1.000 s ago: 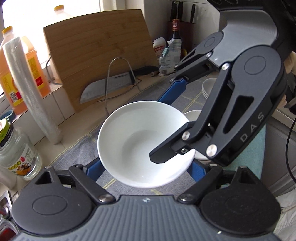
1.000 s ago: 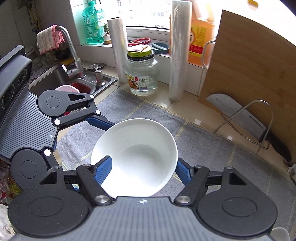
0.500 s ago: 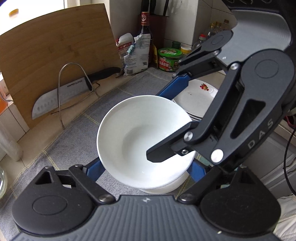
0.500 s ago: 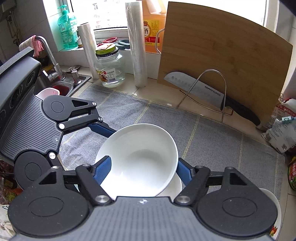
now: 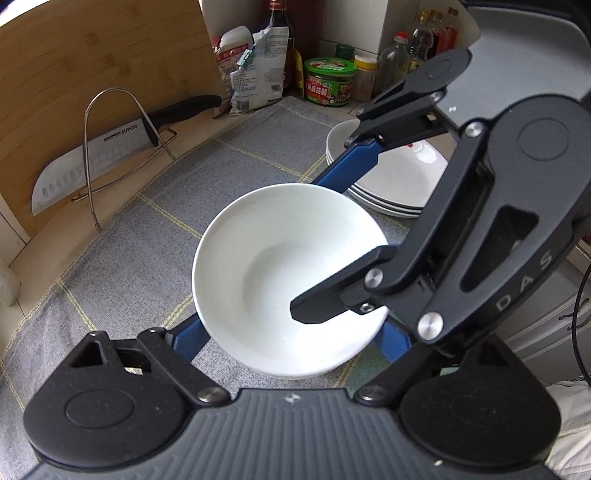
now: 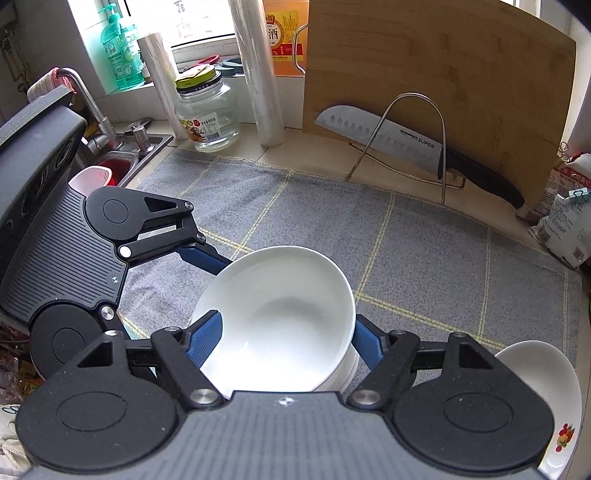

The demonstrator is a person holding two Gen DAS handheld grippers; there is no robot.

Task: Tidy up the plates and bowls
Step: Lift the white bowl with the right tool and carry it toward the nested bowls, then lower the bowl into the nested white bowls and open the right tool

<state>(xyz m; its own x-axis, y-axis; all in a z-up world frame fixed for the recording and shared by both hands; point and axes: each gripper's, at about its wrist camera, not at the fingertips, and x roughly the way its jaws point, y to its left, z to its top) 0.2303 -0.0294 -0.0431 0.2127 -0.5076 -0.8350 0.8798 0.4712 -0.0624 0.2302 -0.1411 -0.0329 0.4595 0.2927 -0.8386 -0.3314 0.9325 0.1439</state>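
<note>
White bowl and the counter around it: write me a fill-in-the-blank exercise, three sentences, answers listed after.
1. The white bowl is gripped by ____ grippers at once.
2. The stack of plates rests on a grey ____.
3. The knife leans against a wooden cutting ____.

Missing words: both; mat; board

Daylight enters through the window (image 6: 192, 22), which is blown out to white. Both views are bright and mostly sharp, with strong fisheye bending and dark corners; the white bowl (image 6: 280, 325) shows mild glare.
</note>
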